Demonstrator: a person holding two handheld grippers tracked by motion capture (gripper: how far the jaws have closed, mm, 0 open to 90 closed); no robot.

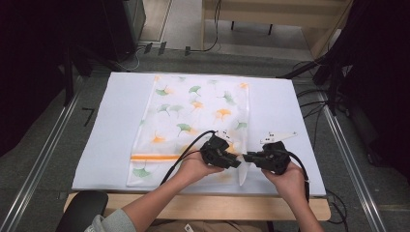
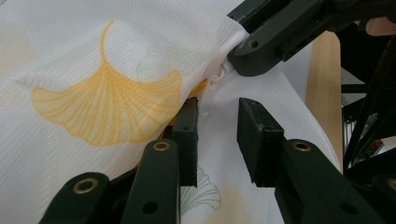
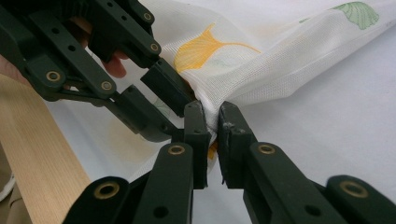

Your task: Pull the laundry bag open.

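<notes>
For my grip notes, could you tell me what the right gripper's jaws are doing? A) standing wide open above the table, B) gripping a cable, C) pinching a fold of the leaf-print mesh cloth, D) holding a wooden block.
C: in the right gripper view the right gripper has its jaws closed on a bunched fold of the mesh cloth.

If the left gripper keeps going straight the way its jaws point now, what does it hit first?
Most likely the white mesh bag: the left gripper has its jaws apart with a raised fold of it between them. Just beyond sits the right gripper, clamped on that fold; depth between them is hard to judge.
</notes>
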